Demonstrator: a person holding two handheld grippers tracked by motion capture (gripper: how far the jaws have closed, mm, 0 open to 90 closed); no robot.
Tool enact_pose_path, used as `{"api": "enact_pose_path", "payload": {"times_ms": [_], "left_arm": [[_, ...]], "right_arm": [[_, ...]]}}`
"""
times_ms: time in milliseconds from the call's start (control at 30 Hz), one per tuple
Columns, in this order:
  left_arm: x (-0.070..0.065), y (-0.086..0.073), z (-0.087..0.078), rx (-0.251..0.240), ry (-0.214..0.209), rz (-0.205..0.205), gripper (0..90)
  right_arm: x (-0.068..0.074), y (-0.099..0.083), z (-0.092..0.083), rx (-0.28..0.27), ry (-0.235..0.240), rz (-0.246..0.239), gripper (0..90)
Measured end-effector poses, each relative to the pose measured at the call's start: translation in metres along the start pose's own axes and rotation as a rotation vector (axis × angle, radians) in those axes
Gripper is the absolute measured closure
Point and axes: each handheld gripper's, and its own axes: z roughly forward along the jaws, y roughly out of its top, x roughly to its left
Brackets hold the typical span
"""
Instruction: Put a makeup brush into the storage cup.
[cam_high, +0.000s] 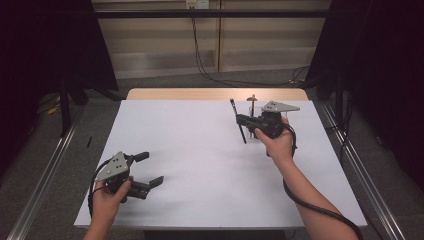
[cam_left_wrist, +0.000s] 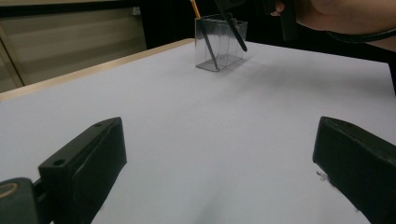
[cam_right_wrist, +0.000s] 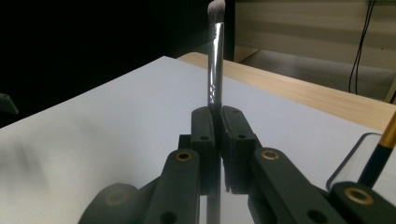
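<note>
Right tongs (cam_right_wrist: 215, 122) clenched on makeup brush (cam_right_wrist: 215, 56), jaws pinching the dark handle just below the silver ferrule; pale bristle tip pointing up and away from the jaws in the right gripper view. In the high view, right tongs (cam_high: 242, 120) held above the far right part of the white bench (cam_high: 200, 150), brush (cam_high: 239, 122) hanging tilted, lower end down near the clear plastic holder (cam_high: 254, 125). Holder (cam_left_wrist: 220, 42) directly under and beside the right tongs, standing upright on bench, one gold-and-dark brush (cam_left_wrist: 201, 28) already leaning inside. Left tongs (cam_high: 148, 170) released, jaws wide apart, nothing between them, low over the near left of bench, well apart from holder and brush. Left hand (cam_high: 107, 197) gripping the handle.
</note>
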Motion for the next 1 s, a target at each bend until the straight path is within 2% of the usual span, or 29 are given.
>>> {"api": "enact_pose_path", "payload": {"times_ms": [167,700,1000], "left_arm": [[0.0,0.0,0.0,-0.001,0.0,0.0,2.8],[0.0,0.0,0.0,-0.004,0.005,-0.004,2.8],[0.0,0.0,-0.001,-0.005,0.006,-0.006,2.8]], "right_arm": [[-0.002,0.003,-0.002,-0.014,-0.01,-0.002,84.5],[-0.005,0.013,-0.007,-0.104,-0.049,-0.015,84.5],[-0.009,0.015,-0.01,-0.142,-0.068,-0.004,84.5]]}}
